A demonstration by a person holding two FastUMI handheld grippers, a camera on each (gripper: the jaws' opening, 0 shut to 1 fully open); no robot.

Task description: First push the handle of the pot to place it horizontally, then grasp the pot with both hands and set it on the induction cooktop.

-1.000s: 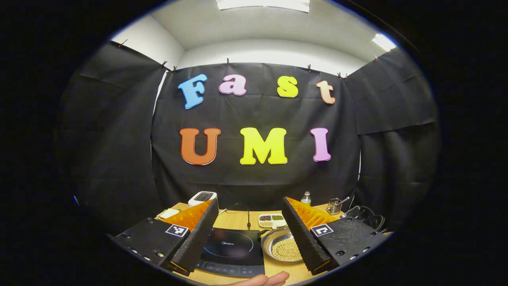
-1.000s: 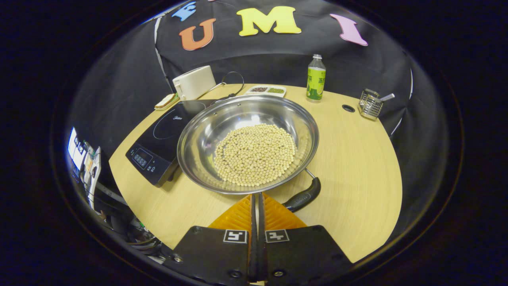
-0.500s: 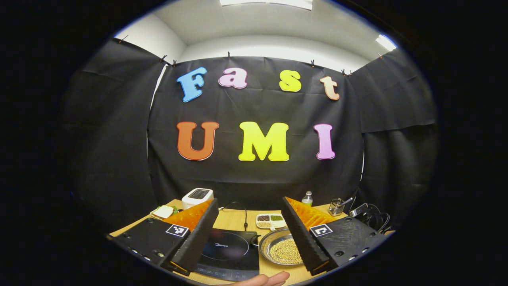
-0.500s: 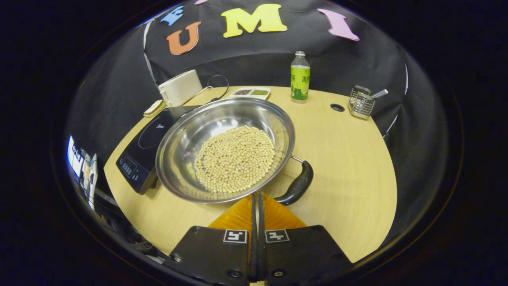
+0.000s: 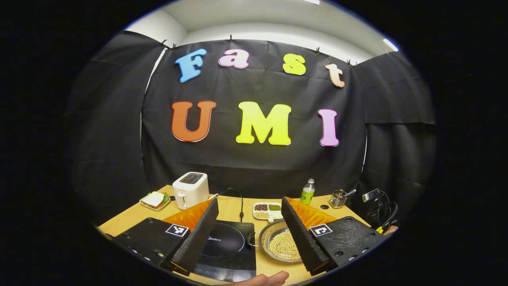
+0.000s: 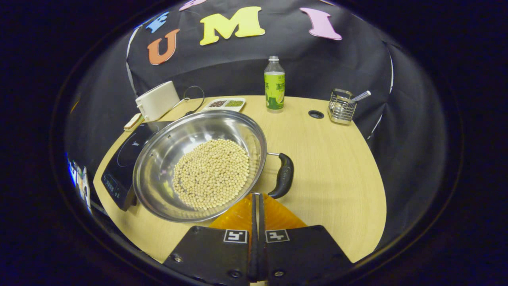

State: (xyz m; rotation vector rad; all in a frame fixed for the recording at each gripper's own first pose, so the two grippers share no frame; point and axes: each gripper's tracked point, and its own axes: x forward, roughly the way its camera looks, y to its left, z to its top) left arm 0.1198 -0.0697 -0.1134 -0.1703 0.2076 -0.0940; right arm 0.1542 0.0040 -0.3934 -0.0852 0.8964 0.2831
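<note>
A steel pot (image 6: 158, 159) holding pale beans (image 6: 211, 172) stands on the wooden table (image 6: 337, 167), against the right side of the black induction cooktop (image 6: 119, 157). Its black handle (image 6: 283, 174) sticks out on the pot's right side. My right gripper (image 6: 256, 194) is shut with nothing in it, its tips at the pot's near rim just left of the handle's end. In the left gripper view my left gripper (image 5: 249, 200) is open and held above the table's near edge, with the cooktop (image 5: 228, 242) and the pot (image 5: 279, 244) below, between its fingers.
Along the back of the table stand a white toaster (image 6: 156, 101), a divided tray of seeds (image 6: 224, 104), a green-labelled bottle (image 6: 274, 83) and a wire utensil holder (image 6: 341, 106). A sandwich plate (image 5: 154, 200) lies far left. A person's fingertip (image 5: 264, 279) shows below the left gripper.
The pot's handle has swung from the near right round to the pot's right side, with the shut right gripper following. The left gripper's view has tipped down, showing more table.
</note>
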